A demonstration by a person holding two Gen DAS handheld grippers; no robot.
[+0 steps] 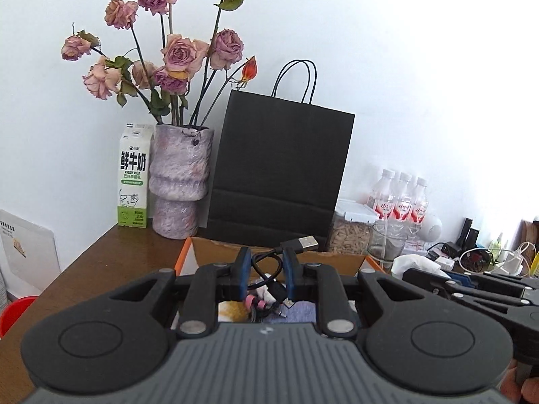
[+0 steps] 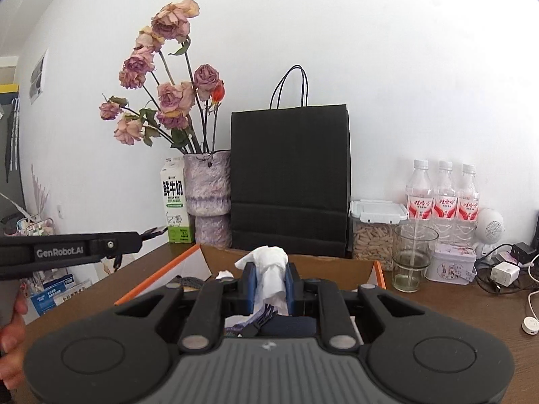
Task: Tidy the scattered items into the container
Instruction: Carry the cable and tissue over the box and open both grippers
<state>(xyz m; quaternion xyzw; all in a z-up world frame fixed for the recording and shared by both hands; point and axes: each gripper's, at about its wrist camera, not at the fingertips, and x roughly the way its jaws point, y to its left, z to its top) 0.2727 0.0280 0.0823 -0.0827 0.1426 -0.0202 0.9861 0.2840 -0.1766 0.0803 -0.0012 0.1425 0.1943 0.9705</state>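
Left gripper (image 1: 266,271): blue pads nearly together, clamped on a black USB cable (image 1: 269,262); the silver plug sticks up and to the right past the fingertips, and a loop of cord hangs between the fingers.
Right gripper (image 2: 269,277): narrowly set, pinching a crumpled white tissue (image 2: 269,266) that bulges up over the fingertips.
Container: an open cardboard box (image 2: 337,264) with orange flap edges sits directly under both tools, on the brown table (image 1: 111,262).
Inside the box: from the left wrist view, pink-tipped cable ends, something yellow and a grey-blue cloth; from the right wrist view, dark fabric and a striped cord. Much of it is hidden behind the gripper bodies.
Behind the box: a black paper bag (image 1: 279,168) with cord handles stands upright against the white wall, close to the box's far edge.
Left of the bag: a mottled purple vase (image 1: 180,181) of dried roses, then a milk carton (image 1: 133,178) just beside it.
Right of the bag: a lidded jar of pellets (image 2: 375,232), an empty glass (image 2: 412,256), three water bottles (image 2: 443,195), a small floral tin (image 2: 451,266).
Far right: chargers and tangled white and black leads lie on the tabletop, well apart from the box.
Person: fingers wrapped round the left tool's handle show at the edge of the right wrist view.
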